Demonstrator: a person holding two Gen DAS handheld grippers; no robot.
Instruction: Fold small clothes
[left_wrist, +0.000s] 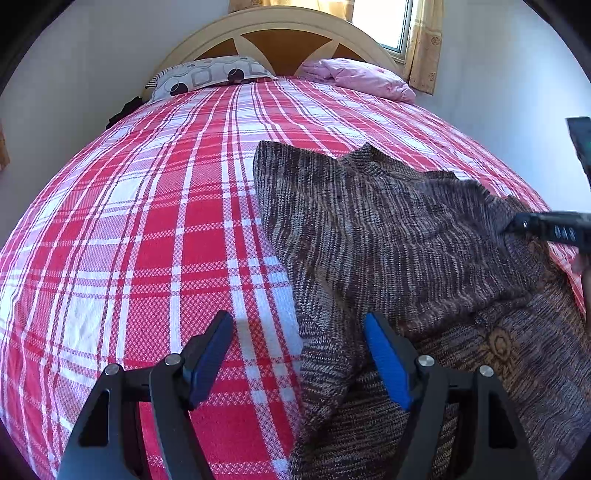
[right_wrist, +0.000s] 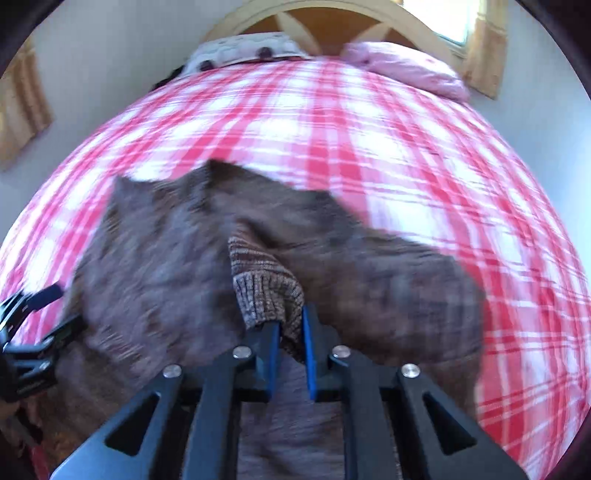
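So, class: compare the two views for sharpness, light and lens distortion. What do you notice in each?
Left wrist view: sharp, the sweater knit and bedspread weave crisp; the window blown out white; the fisheye bulges the bed. Right wrist view: motion-blurred throughout, only the cuff in the right gripper fairly sharp; same bulge, dark corners.

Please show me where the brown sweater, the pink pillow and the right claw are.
brown sweater (left_wrist: 388, 229), left wrist view, on its knitted body.
pink pillow (left_wrist: 362, 77), left wrist view, on its middle.
right claw (right_wrist: 290, 325), right wrist view, between its fingertips.
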